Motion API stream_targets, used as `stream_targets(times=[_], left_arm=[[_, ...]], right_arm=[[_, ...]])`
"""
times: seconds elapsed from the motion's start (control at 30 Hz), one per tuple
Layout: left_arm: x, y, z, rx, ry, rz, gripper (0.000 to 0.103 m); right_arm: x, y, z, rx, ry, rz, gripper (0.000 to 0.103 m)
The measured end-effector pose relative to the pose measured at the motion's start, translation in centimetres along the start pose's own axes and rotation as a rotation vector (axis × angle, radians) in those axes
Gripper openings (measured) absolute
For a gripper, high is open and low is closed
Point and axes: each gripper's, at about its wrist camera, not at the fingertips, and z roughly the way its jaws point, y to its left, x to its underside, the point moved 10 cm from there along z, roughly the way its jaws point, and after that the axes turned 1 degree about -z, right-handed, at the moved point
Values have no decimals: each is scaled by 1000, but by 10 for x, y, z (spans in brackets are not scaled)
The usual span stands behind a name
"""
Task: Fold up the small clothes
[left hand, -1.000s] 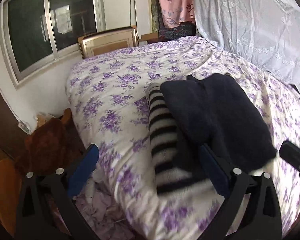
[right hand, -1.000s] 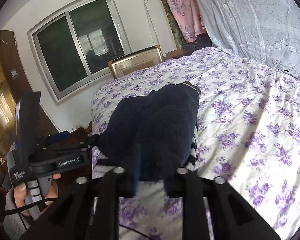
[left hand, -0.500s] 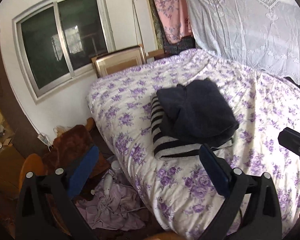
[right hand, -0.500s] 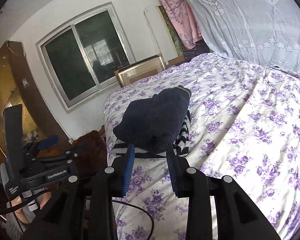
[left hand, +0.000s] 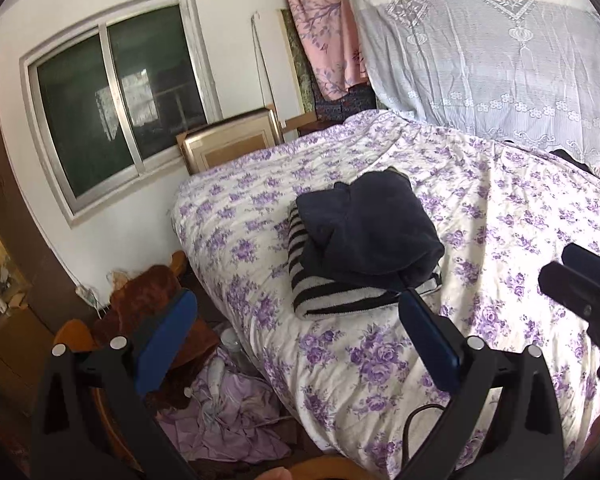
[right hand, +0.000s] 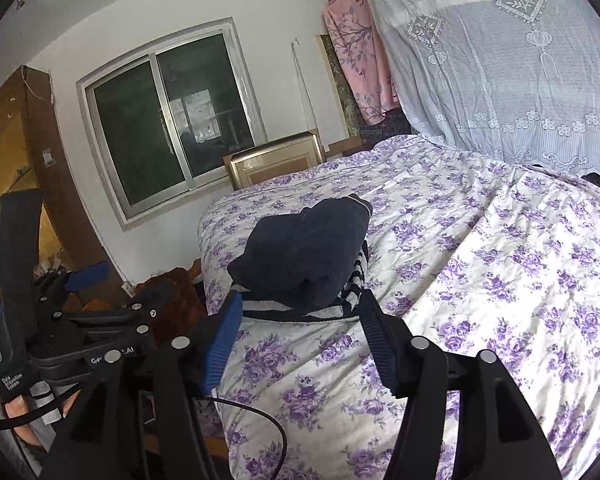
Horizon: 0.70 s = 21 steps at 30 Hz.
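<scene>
A folded dark navy garment lies on a folded black-and-white striped garment near the bed's left edge. My left gripper is open wide with nothing between its blue pads, and it sits back from the stack. In the right wrist view the navy garment covers most of the striped garment. My right gripper has its jaws opening just short of the stack, with no cloth between them. The left gripper shows at that view's left, held in a hand.
The bed has a white cover with purple flowers. A lace curtain hangs at the back right, with a window and a framed picture at the back left. A brown plush thing and lilac cloth lie on the floor.
Both grippers have drawn back and risen, so the stack looks smaller and farther away. The right jaws, nearly closed at the navy garment's edge, have spread apart. The left jaws have stayed open.
</scene>
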Motion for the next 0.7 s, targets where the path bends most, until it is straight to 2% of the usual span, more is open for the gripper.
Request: stream_targets(times=[0.13, 0.23, 0.53, 0.7], left_arm=[[5, 1, 9, -15, 17, 7, 98], [5, 3, 9, -64, -12, 26, 98], [4, -4, 8, -2, 5, 6, 98], [5, -4, 8, 1, 7, -7, 98]], right_arm=[[4, -1, 5, -1, 16, 6, 66], [6, -2, 8, 2, 24, 7, 66], [5, -1, 7, -2, 22, 7, 67], [3, -1, 5, -1, 14, 6, 68]])
